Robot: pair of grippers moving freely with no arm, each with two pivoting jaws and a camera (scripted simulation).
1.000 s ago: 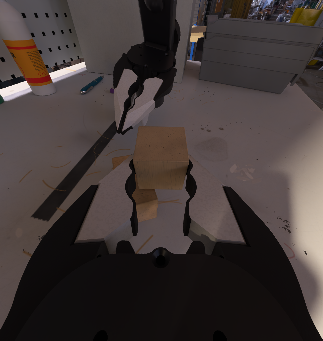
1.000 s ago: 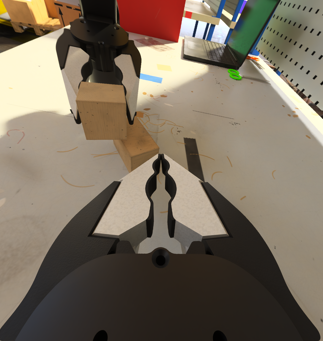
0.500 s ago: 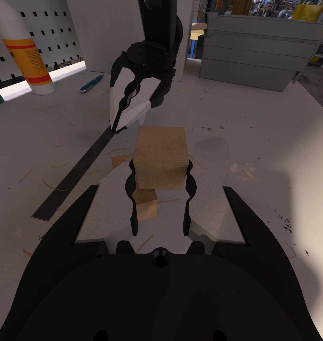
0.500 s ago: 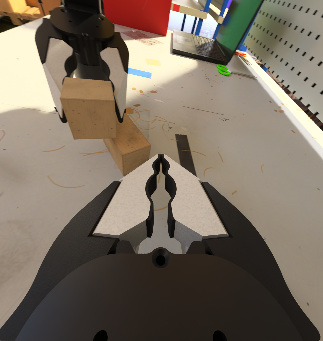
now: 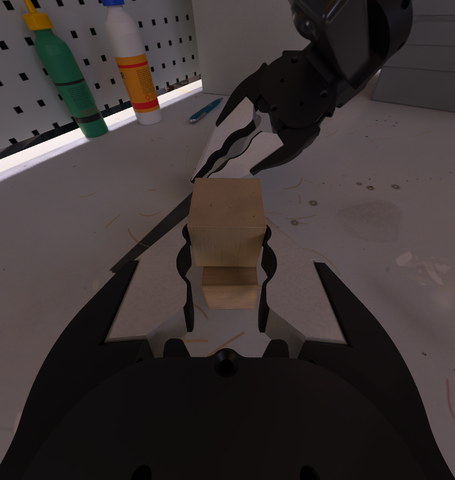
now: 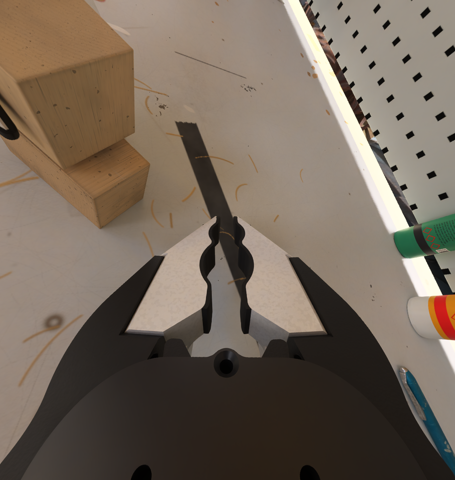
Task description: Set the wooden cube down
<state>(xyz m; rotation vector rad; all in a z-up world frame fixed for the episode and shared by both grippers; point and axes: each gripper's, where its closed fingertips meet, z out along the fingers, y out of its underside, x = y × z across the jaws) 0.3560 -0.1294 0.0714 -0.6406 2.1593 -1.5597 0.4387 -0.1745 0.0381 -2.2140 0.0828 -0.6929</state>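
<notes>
My left gripper is shut on the wooden cube, its fingers on the cube's left and right sides. The cube hangs right over a second wooden cube lying on the white table. In the right wrist view the held cube overlaps the lower cube; I cannot tell whether they touch. My right gripper is empty, its jaws a small gap apart, low over a black tape strip. It also shows in the left wrist view, just beyond the held cube.
A green bottle, a white and orange bottle and a blue pen stand or lie along the pegboard wall. A grey box stands at the far right. Wood shavings lie scattered on the table.
The left gripper has turned and carried the cube squarely over the second cube. The right gripper has swung aside towards the pegboard, and its jaws have parted a little.
</notes>
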